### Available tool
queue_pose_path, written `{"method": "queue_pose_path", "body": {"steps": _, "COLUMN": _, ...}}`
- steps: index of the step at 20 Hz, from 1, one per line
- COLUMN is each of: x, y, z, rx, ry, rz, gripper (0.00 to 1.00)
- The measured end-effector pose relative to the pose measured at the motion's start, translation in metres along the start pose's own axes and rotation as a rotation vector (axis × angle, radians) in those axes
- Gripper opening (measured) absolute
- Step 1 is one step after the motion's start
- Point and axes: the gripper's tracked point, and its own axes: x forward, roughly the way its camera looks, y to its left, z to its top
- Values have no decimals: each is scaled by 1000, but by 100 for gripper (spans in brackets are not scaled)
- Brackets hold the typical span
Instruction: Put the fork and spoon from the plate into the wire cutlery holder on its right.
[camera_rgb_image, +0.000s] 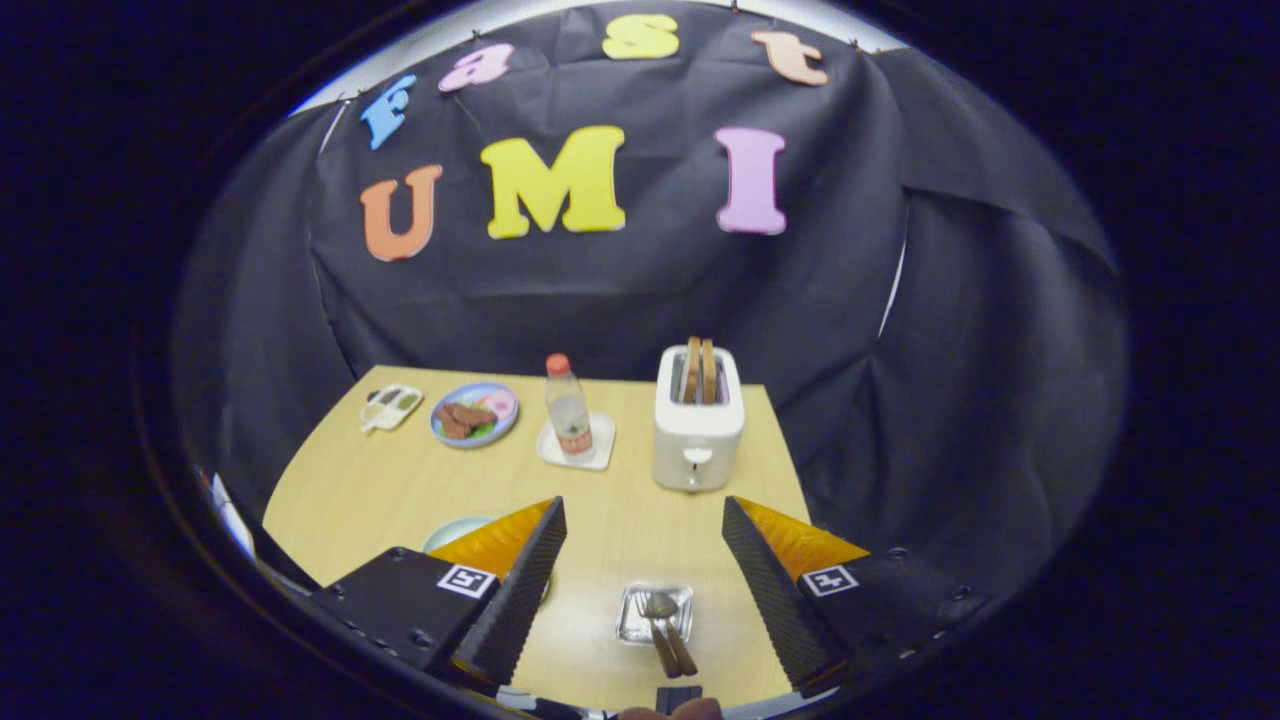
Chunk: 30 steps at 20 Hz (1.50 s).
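Matt wood-look table (400, 490), glossy plastic toaster (697, 432) (shiny metal spoon (662, 610))

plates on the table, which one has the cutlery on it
The small clear plate lying between the open tongs, holding the fork and spoon. The blue plate far back carries food instead.

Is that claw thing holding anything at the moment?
No, nothing. The gripper is open, its fingers spread wide above the table, with the fork and spoon lying untouched between them.
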Motion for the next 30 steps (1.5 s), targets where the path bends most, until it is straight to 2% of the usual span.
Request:
{"method": "queue_pose_path", "body": {"steps": 4, "x": -43, "y": 11, "z": 42, "rx": -22, "ry": -266, "rz": -12, "gripper": 96}}
{"method": "queue_pose_path", "body": {"steps": 7, "x": -80, "y": 14, "z": 53, "rx": -1, "ry": -377, "rz": -17, "gripper": 96}}
{"method": "queue_pose_path", "body": {"steps": 13, "x": -117, "y": 21, "z": 45, "rx": 59, "ry": -457, "rz": 4, "gripper": 96}}
{"method": "queue_pose_path", "body": {"steps": 16, "x": -115, "y": 15, "z": 31, "rx": 95, "ry": -438, "rz": -6, "gripper": 96}}
{"method": "queue_pose_path", "body": {"steps": 22, "x": -125, "y": 3, "z": 25, "rx": 135, "ry": -445, "rz": -80, "gripper": 94}}
{"method": "queue_pose_path", "body": {"steps": 30, "x": -128, "y": 34, "z": 22, "rx": 147, "ry": -426, "rz": -82, "gripper": 94}}
